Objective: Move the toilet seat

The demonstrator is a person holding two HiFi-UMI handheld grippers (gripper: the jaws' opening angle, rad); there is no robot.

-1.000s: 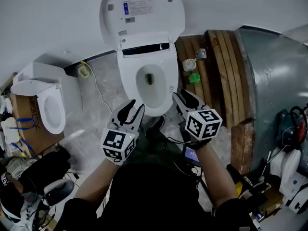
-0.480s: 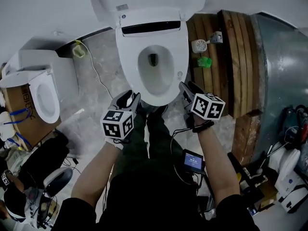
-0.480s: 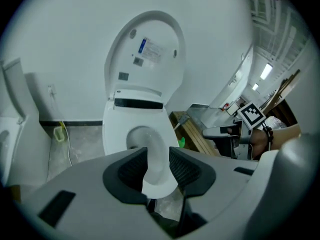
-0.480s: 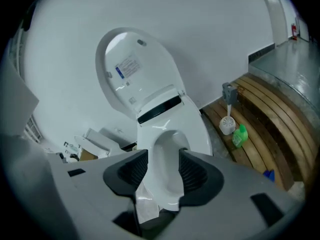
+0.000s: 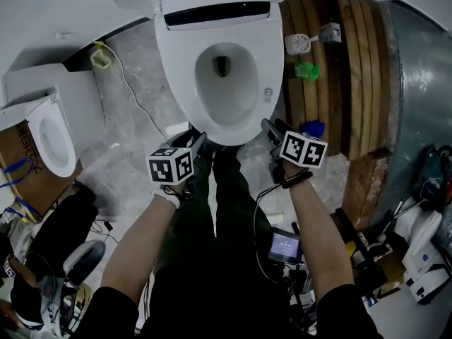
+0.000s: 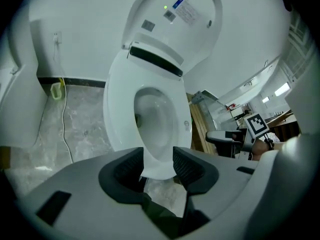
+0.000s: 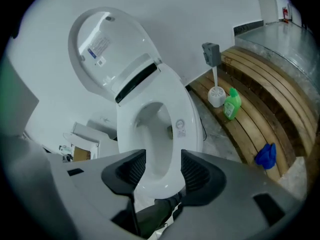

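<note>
Since a second ago both tongs have widened; left tongs point(image 5: 191, 141) and right tongs point(image 5: 272, 129) are opening, empty, just before the toilet seat point(image 5: 265, 69) lying flat on the bowl point(image 5: 222, 83), and we judge a shallow bite on its glossy front edge could slip, dropping it.

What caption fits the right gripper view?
The right gripper, jaws opening and gripping nothing, faces the toilet seat, its lid raised.
</note>
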